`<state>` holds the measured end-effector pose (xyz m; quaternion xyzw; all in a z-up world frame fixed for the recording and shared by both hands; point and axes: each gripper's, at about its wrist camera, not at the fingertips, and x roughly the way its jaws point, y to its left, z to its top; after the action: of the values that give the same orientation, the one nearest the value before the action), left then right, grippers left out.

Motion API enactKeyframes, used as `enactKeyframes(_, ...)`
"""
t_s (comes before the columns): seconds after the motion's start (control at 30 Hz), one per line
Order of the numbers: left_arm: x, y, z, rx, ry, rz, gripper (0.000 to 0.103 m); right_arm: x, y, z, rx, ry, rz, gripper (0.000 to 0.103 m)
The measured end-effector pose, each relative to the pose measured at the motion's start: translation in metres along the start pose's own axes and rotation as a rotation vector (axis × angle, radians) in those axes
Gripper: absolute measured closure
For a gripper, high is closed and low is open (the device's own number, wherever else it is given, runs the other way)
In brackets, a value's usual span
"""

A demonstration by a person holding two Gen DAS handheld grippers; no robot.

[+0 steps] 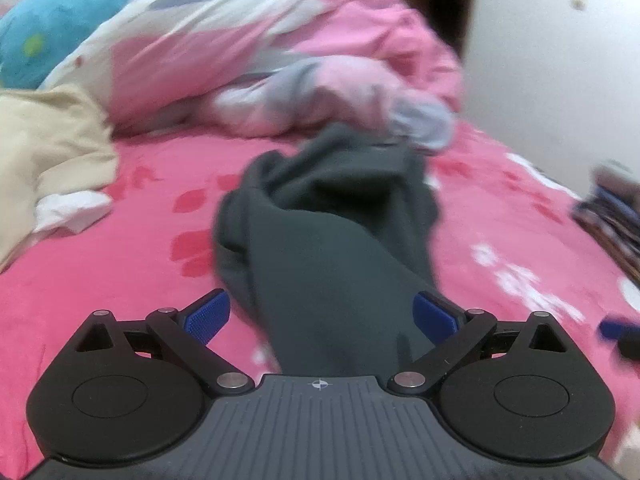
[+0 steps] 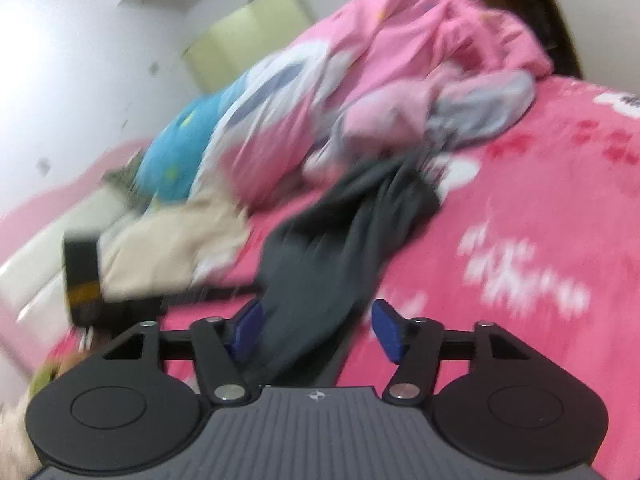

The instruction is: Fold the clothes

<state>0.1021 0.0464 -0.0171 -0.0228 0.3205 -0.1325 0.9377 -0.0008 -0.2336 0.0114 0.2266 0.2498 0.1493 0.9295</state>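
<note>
A dark grey-green garment (image 1: 332, 220) lies crumpled in a long strip on the pink flowered bedspread (image 1: 120, 280). Its near end runs between the blue pads of my left gripper (image 1: 320, 316), whose jaws stand wide apart without pressing the cloth. In the right wrist view the same garment (image 2: 332, 248) stretches away from my right gripper (image 2: 316, 332). That gripper is open too, and the cloth passes between its pads close to the left pad (image 2: 248, 328). Both views are blurred.
A heaped pink and white quilt (image 1: 208, 48) and a blue pillow (image 1: 48, 28) fill the back of the bed. A pink-grey garment (image 1: 360, 92) lies behind the dark one, a cream garment (image 1: 52, 148) at left, stacked clothes (image 1: 612, 208) at right. A black block with a yellow stripe (image 2: 82, 276) shows left.
</note>
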Motion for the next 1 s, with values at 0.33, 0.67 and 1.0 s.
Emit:
enactKeyframes(0.33,0.068,0.031,0.025,-0.135,0.075,0.094,0.054,0.183,-0.064,0.056,0.216,0.137,-0.029,0.013)
enactKeyframes(0.67,0.043,0.050,0.013,-0.213,0.074,0.067,0.103,0.176,-0.075,0.027,0.337,0.067,0.048,0.095)
enactKeyframes(1.0,-0.060,0.056,-0.032,-0.220,0.067,-0.089,0.103,0.062,-0.052,-0.007,0.377,0.053,0.131,0.097)
